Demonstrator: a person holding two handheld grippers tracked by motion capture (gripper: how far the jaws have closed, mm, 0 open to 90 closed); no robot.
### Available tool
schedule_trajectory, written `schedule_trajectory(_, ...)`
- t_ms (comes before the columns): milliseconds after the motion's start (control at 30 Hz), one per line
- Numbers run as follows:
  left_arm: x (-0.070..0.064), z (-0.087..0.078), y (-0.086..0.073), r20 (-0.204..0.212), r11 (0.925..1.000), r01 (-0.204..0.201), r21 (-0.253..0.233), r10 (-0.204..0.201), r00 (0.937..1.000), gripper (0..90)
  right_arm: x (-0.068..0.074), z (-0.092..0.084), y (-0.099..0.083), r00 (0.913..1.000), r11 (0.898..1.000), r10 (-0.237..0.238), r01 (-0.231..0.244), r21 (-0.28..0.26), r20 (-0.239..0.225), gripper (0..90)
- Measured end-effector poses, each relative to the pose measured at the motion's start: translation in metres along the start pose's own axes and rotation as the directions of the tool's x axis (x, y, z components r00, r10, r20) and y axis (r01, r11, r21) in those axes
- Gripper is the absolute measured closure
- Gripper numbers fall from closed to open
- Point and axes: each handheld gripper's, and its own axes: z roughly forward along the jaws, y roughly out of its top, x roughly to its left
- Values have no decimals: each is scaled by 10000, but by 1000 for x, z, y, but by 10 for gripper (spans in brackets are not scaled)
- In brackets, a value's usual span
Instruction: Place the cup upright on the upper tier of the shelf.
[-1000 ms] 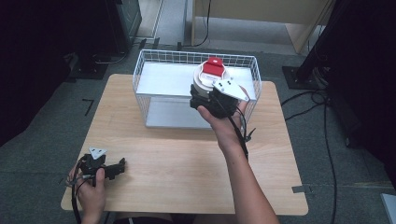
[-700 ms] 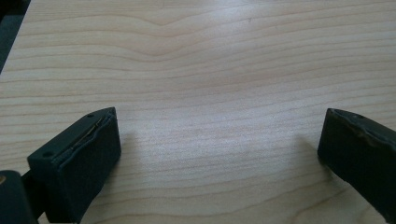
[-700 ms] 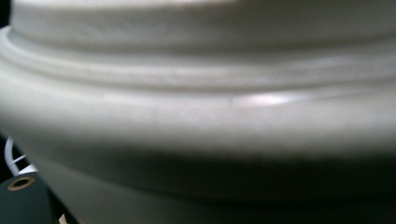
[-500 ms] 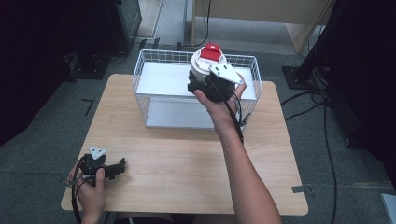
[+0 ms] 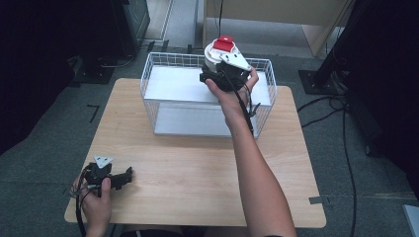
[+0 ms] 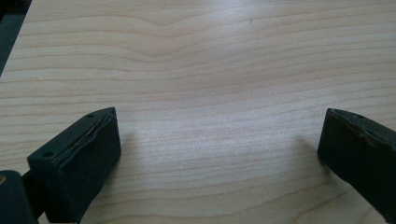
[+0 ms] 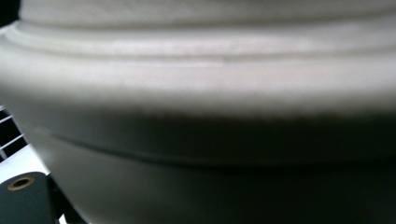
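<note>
A round white container [image 5: 213,53] with a red top [image 5: 224,43] hangs over the far edge of the white wire basket [image 5: 148,74]. My right gripper [image 5: 217,74] is shut on its near side, and its grey plate covers part of the container. In the right gripper view the container's ribbed white wall [image 7: 196,93] is very close and blurred. My left gripper [image 5: 129,174] rests low on the wooden table [image 5: 197,168] at the front left. Its jaws stand wide apart, with only bare wood [image 6: 219,93] between them.
The basket stands at the back middle of the table and has a white floor [image 5: 178,84]. A few of its wires [image 7: 9,126] show in the right gripper view. Dark stands and cables [image 5: 341,108] lie on the grey floor around the table.
My right gripper has carried the white container farther away, from above the basket's middle right toward its far edge. The left gripper has stayed still.
</note>
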Motion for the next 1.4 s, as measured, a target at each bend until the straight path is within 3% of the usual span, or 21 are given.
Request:
schedule_trajectory(433,0,0,0,-2,10000,-2,0,2,10000,0,-10,9,-3,9991,10000,26,-27,10,419,81)
schedule_trajectory(833,0,0,0,-16,10000,11,13,-11,10000,0,-16,8,-4,9993,9997,221,-225,133,293,74)
schedule_trajectory(1000,0,0,0,-15,10000,11,14,-11,10000,0,-19,7,-3,9996,9986,-225,218,492,152,61)
schedule_trajectory(1400,0,0,0,-15,10000,12,13,-12,10000,0,-22,-1,-7,9999,9984,-62,70,568,-147,61)
